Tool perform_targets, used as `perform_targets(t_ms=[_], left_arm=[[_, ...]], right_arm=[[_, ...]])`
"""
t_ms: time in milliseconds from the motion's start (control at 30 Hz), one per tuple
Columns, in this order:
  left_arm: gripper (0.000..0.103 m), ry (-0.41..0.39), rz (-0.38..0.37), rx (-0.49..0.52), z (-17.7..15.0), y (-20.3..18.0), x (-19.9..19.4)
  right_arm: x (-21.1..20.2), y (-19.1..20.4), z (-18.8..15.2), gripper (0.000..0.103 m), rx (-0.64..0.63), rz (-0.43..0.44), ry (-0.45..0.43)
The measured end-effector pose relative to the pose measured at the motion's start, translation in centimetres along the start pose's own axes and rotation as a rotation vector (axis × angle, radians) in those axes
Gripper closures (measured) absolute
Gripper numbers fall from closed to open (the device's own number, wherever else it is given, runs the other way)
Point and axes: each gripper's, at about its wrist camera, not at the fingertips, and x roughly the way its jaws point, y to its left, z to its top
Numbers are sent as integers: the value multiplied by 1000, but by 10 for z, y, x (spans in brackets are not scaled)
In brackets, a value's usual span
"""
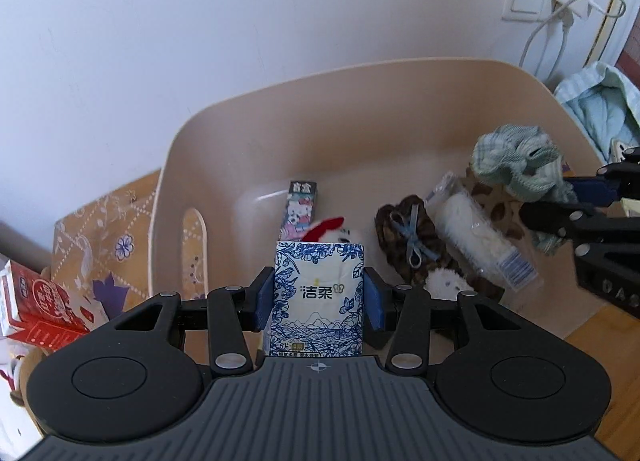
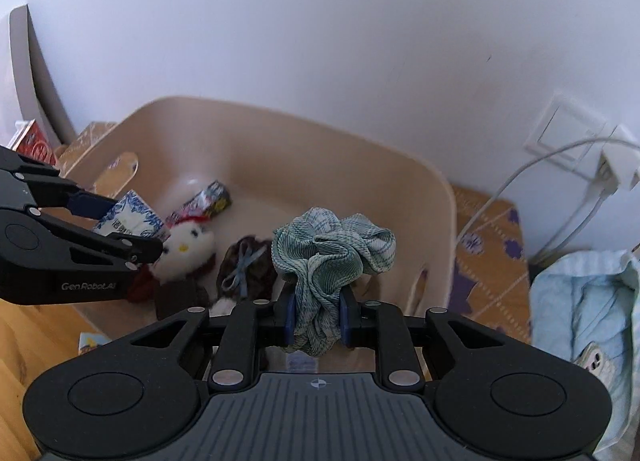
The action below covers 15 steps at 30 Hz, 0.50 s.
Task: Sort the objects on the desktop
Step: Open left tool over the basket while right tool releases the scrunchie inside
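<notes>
Your left claw (image 1: pixel 319 293) is clenched on one blue-and-white tissue pack (image 1: pixel 319 297), upright between its blue pads and held above the near side of the beige bin (image 1: pixel 248 133). Your right claw (image 2: pixel 318 321) grips one crumpled green-checked scrunchie (image 2: pixel 332 249), which bulges above the pads and hangs below them, over the right part of the same bin.

Inside the bin you can count one small Hello Kitty box (image 1: pixel 300 209) lying toward the far wall, one white plush doll with a red bow (image 2: pixel 185 247), one dark brown scrunchie with a blue ribbon (image 1: pixel 408 239) and one white item in a clear wrapper (image 1: pixel 480 239). In the left wrist view the tissue pack hides most of the doll, so only its bow and head top show. A leopard-print piece (image 1: pixel 496 201) lies partly under the wrapper; what it is cannot be made out.

Outside the bin, one red carton (image 1: pixel 36 309) is cut off at the far left, on a patterned cloth (image 1: pixel 104 245). One pale blue fabric bundle (image 2: pixel 584 313) lies right of the bin.
</notes>
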Motion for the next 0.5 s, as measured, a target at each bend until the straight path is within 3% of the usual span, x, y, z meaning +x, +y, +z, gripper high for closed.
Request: perform_targets(t_ms=[67,133,167,267,333,500], left_arm=[[56,6,-4,3,-2,-2,2],[55,21,-15,-5,-3,-3,3],[54,19,-13,-9,-4,-3,3],[39,-11,4,-10,-8,-6,-3],[31,-38,2,-16,-11,-5,-10],[27,-82,6,-25,-19,-3,-29]], right_arm=[[1,2,-3,79,6,-1,14],[1,3,-6,60,21,-1,16],[0,4,-8,56,27,-2,14],[-3,9,-14,45,23,4,10],[-8,12,-16,32,12,-8,4],[-28,15,-17,23,31,1,-37]])
